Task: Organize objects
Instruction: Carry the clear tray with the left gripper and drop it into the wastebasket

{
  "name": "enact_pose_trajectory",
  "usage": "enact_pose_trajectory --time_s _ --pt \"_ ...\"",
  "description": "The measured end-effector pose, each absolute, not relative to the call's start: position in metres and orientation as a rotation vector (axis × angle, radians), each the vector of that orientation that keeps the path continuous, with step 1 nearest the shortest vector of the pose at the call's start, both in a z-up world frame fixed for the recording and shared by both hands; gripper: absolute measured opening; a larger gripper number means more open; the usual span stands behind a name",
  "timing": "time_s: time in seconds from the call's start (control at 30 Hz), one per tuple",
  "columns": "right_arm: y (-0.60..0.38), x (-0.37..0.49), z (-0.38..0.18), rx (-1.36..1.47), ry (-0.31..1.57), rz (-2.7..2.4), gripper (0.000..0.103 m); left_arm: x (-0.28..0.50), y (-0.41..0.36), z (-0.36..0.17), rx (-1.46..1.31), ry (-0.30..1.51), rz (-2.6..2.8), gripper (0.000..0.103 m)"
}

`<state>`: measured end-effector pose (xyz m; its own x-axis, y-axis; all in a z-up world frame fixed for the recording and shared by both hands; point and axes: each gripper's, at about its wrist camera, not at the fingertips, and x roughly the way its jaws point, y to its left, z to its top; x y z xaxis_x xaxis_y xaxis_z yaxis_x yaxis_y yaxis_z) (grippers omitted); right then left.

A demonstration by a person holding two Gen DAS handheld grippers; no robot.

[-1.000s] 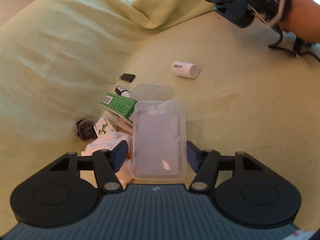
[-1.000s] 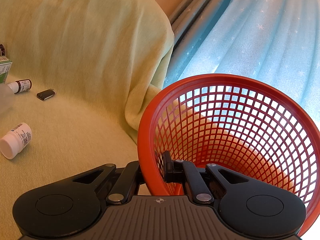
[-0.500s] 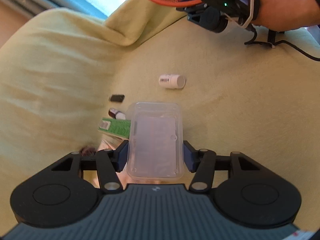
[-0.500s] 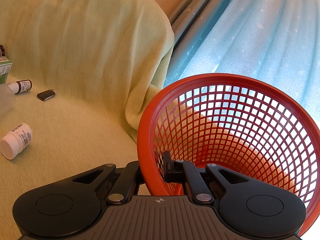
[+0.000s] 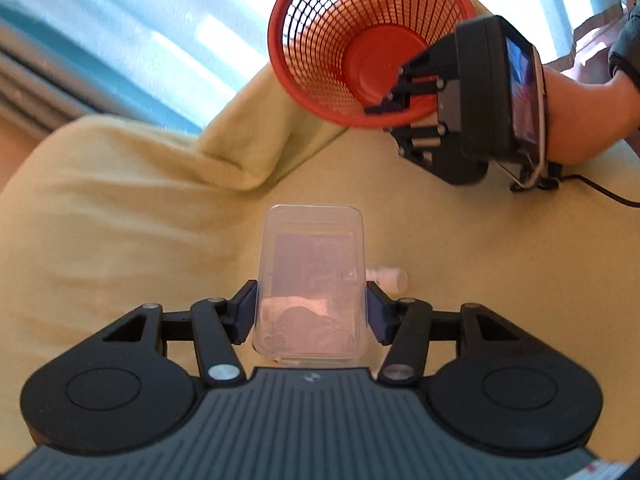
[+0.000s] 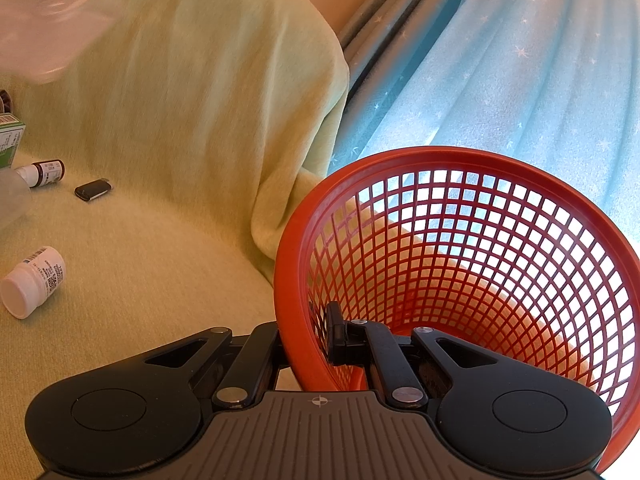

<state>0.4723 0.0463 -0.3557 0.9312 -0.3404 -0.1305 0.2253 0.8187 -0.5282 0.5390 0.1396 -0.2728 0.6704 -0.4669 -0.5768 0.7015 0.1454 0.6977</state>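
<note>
Left wrist view is showing the left tongs (image 5: 311, 312) clamped on the sides of a clear rectangular plastic box (image 5: 311, 280), which is now being carried well above the pale yellow-green blanket-covered sofa (image 5: 120, 240). A second ago the box was lying low among the clutter of small items; half a second ago it was gripped and rising. Now the clutter is dropping out of this view, with only a small white pill bottle (image 5: 390, 276) peeking out behind the box.

Up ahead, the right tongs (image 5: 394, 94) are pinching the rim of a red plastic mesh basket (image 5: 320, 20), tilting its mouth toward the box. In the right wrist view the right tongs (image 6: 306, 346) are gripping that basket (image 6: 480, 264) rim as before, one finger inside and one outside, and a blurred clear shape is entering the upper left corner, likely the lifted box.

Judging from this, the pick is done and the transfer toward the basket is under way. The white pill bottle (image 6: 34, 280), a small brown dropper bottle (image 6: 42, 172), a small black oblong object (image 6: 93, 189) and a green carton (image 6: 10, 142) are waiting on the sofa (image 6: 160, 260) for later trips.
</note>
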Motion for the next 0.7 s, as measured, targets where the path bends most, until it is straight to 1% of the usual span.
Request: enact_pose_trajectory --time_s 0.23,0.7 --pt "0.045 0.472 -0.355 -0.530 0.224 -0.304 0.002 0.549 0.098 -0.252 1.152 0.181 -0.941 0.051" --pt "0.042 0.470 -0.354 -0.526 0.227 -0.302 0.002 0.551 0.036 -0.244 1.138 0.130 -1.064 0.051"
